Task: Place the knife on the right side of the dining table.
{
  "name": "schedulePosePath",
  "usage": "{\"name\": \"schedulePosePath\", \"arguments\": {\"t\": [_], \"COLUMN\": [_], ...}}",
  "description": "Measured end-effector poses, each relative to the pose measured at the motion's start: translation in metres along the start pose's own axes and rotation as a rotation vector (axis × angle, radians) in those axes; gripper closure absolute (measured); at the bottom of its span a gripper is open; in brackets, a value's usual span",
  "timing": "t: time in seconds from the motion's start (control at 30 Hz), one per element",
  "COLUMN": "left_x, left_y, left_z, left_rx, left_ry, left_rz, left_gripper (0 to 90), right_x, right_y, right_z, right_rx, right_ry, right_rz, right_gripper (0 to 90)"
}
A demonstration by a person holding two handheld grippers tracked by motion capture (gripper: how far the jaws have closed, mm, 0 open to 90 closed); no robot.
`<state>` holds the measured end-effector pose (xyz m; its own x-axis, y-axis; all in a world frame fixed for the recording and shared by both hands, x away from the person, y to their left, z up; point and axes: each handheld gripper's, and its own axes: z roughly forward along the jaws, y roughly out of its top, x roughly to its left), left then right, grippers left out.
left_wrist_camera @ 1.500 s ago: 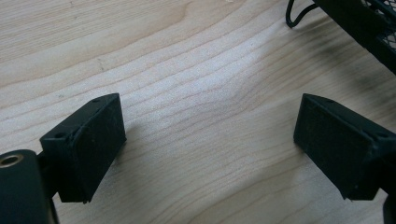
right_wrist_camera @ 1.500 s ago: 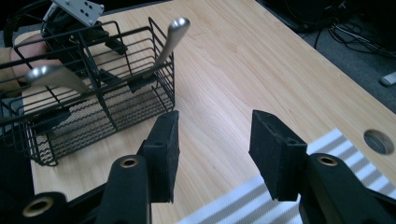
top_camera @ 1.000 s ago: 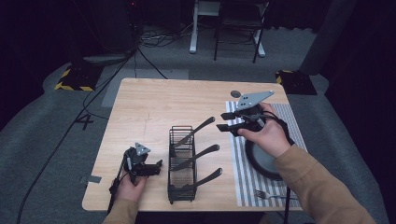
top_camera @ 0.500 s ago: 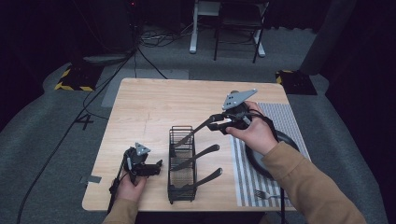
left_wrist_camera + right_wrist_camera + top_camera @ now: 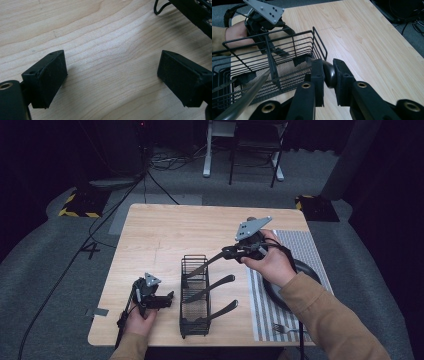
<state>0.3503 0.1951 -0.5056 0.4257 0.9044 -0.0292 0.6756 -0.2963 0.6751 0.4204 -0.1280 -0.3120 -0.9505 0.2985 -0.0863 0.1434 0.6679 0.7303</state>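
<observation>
The right gripper [image 5: 329,76], jaws just closing, clamps a utensil handle [image 5: 329,73] at the rack's [image 5: 195,295] far rim. The left gripper [image 5: 112,80] rests spread over bare table [image 5: 105,37].

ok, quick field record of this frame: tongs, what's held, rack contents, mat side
right tongs: shut on the black handle of the far utensil, jaws just closed
left tongs: open, nothing between them, low over the table
rack: black wire, three dark-handled utensils leaning out to the right
striped mat: dark pan, fork at near edge
</observation>
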Motion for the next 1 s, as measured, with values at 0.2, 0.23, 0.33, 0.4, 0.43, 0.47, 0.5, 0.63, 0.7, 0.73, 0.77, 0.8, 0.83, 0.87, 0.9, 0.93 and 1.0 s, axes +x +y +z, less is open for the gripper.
{"name": "schedulePosePath", "arguments": {"t": [0.2, 0.23, 0.33, 0.4, 0.43, 0.47, 0.5, 0.63, 0.7, 0.73, 0.77, 0.8, 0.83, 0.87, 0.9, 0.93, 1.0], "left_x": [0.000, 0.000, 0.000, 0.000, 0.000, 0.000, 0.000, 0.000, 0.000, 0.000, 0.000, 0.000, 0.000, 0.000, 0.000, 0.000, 0.000], "left_y": [0.000, 0.000, 0.000, 0.000, 0.000, 0.000, 0.000, 0.000, 0.000, 0.000, 0.000, 0.000, 0.000, 0.000, 0.000, 0.000, 0.000], "left_z": [0.000, 0.000, 0.000, 0.000, 0.000, 0.000, 0.000, 0.000, 0.000, 0.000, 0.000, 0.000, 0.000, 0.000, 0.000, 0.000, 0.000], "left_rx": [0.000, 0.000, 0.000, 0.000, 0.000, 0.000, 0.000, 0.000, 0.000, 0.000, 0.000, 0.000, 0.000, 0.000, 0.000, 0.000, 0.000], "left_ry": [0.000, 0.000, 0.000, 0.000, 0.000, 0.000, 0.000, 0.000, 0.000, 0.000, 0.000, 0.000, 0.000, 0.000, 0.000, 0.000, 0.000], "left_rz": [0.000, 0.000, 0.000, 0.000, 0.000, 0.000, 0.000, 0.000, 0.000, 0.000, 0.000, 0.000, 0.000, 0.000, 0.000, 0.000, 0.000], "left_gripper": [9.3, 9.3, 9.3, 9.3, 9.3, 9.3, 9.3, 9.3, 9.3, 9.3, 9.3, 9.3, 9.3, 9.3, 9.3, 9.3, 9.3], "right_x": [0.007, 0.007, 0.015, 0.017, 0.017, 0.017, 0.018, 0.019, 0.018, 0.017, 0.017, 0.016, 0.016, 0.015, 0.015, 0.015, 0.014], "right_y": [0.002, 0.002, 0.009, 0.013, 0.013, 0.014, 0.017, 0.021, 0.023, 0.024, 0.024, 0.025, 0.025, 0.026, 0.026, 0.026, 0.026], "right_z": [-0.001, -0.001, -0.001, -0.002, -0.002, -0.004, -0.008, -0.018, -0.026, -0.037, -0.037, -0.049, -0.049, -0.062, -0.062, -0.073, -0.082], "right_rx": [-0.021, -0.021, -0.027, -0.030, -0.030, -0.033, -0.039, -0.065, -0.086, -0.110, -0.110, -0.126, -0.126, -0.136, -0.136, -0.141, -0.145], "right_ry": [0.070, 0.070, 0.063, 0.062, 0.062, 0.060, 0.053, 0.047, 0.051, 0.051, 0.051, 0.047, 0.047, 0.036, 0.036, 0.011, -0.013], "right_rz": [0.008, 0.008, -0.019, -0.023, -0.023, -0.023, -0.030, -0.030, -0.022, -0.016, -0.016, -0.007, -0.007, -0.004, -0.004, -0.005, -0.003], "right_gripper": [83.7, 83.7, 84.0, 84.0, 84.0, 84.0, 84.0, 84.1, 84.0, 84.0, 84.0, 84.0, 84.0, 84.1, 84.1, 84.0, 84.0]}}
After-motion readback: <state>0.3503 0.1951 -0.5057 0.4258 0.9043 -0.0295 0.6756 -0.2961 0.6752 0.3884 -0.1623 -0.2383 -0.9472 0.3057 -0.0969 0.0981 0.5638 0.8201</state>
